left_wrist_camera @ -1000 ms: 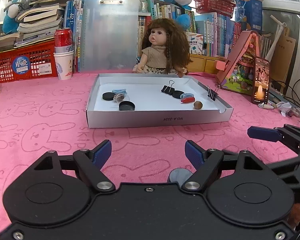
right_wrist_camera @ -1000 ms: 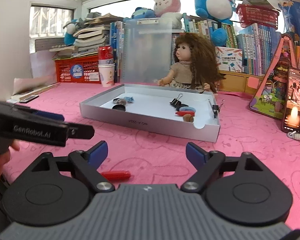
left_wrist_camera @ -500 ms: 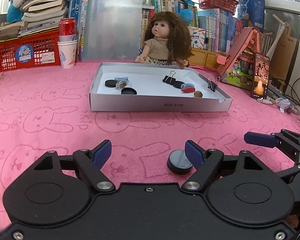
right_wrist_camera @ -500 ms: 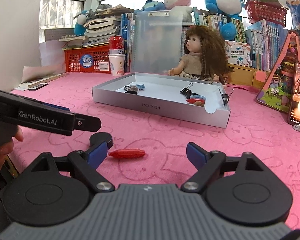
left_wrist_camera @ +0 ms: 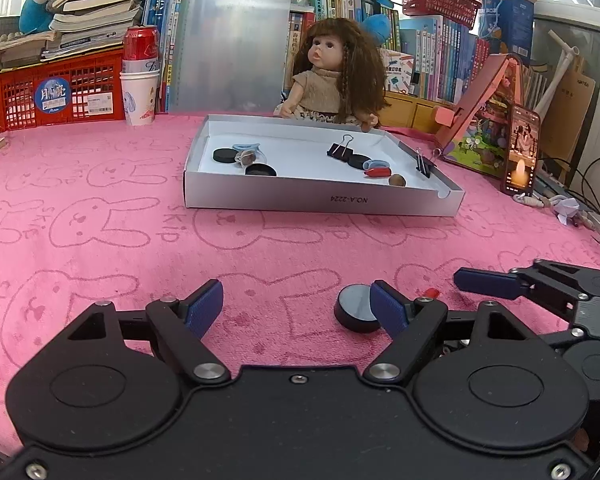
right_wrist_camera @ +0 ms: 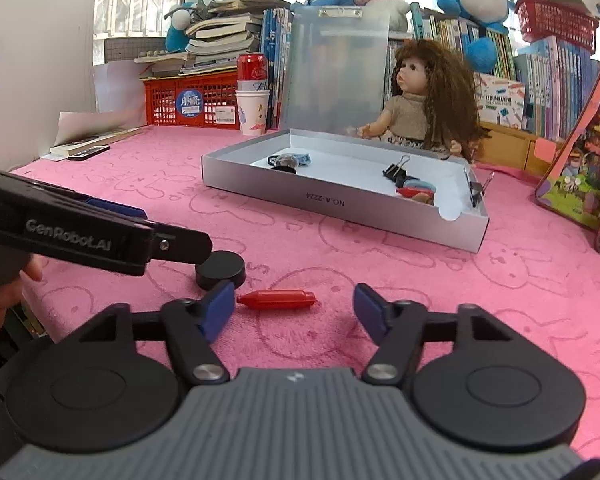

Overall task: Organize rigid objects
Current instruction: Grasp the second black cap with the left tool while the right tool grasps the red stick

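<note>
A black round disc (left_wrist_camera: 355, 313) lies on the pink cloth just left of my left gripper's right fingertip (left_wrist_camera: 388, 312); it also shows in the right wrist view (right_wrist_camera: 220, 269). A red capsule-shaped piece (right_wrist_camera: 276, 299) lies on the cloth between the right gripper's fingers, close to the left one. My left gripper (left_wrist_camera: 298, 309) is open and empty. My right gripper (right_wrist_camera: 295, 311) is open and empty. The silver tray (left_wrist_camera: 320, 202) further back holds several discs, binder clips and small pieces.
A doll (left_wrist_camera: 334, 76) sits behind the tray, with a clipboard, books and a red basket (left_wrist_camera: 56, 92) along the back. A cup with a can (left_wrist_camera: 140, 92) stands at the back left. A phone (left_wrist_camera: 521, 150) leans at the right.
Both grippers have pulled back toward me and tilted down. The black disc and the red piece have come into fuller view near the fingertips. The tray looks farther away.
</note>
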`<state>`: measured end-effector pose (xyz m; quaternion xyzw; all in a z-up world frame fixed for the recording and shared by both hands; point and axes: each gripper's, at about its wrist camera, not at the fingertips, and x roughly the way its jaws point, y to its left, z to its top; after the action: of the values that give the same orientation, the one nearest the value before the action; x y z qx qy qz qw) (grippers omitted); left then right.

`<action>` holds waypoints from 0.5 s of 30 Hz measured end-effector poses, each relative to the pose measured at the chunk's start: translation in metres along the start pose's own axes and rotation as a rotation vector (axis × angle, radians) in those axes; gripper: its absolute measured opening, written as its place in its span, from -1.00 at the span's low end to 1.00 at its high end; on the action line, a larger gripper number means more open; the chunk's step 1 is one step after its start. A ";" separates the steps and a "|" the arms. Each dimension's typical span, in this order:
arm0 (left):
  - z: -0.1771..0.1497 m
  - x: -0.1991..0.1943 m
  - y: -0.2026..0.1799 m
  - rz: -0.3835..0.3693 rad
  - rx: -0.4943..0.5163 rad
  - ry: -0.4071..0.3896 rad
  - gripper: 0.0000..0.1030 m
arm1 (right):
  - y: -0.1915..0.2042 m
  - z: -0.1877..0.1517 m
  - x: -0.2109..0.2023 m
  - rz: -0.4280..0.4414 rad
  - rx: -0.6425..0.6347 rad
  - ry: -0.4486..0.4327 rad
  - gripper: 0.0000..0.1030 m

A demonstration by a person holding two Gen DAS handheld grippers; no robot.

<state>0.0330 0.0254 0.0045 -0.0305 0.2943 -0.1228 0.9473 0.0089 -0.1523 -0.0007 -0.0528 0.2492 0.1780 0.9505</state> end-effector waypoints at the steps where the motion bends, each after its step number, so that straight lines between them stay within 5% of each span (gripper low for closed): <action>1: 0.000 0.000 0.000 0.002 -0.002 -0.002 0.53 | -0.001 0.000 0.001 0.001 0.006 0.006 0.31; 9: -0.001 -0.002 -0.001 -0.006 -0.010 -0.011 0.53 | -0.001 0.000 0.003 0.022 0.010 0.008 -0.03; 15: -0.003 -0.002 -0.007 -0.014 0.008 -0.016 0.53 | -0.004 0.002 0.003 0.001 0.046 -0.001 -0.03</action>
<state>0.0279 0.0197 0.0040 -0.0296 0.2860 -0.1303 0.9489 0.0138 -0.1548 -0.0007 -0.0306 0.2527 0.1728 0.9515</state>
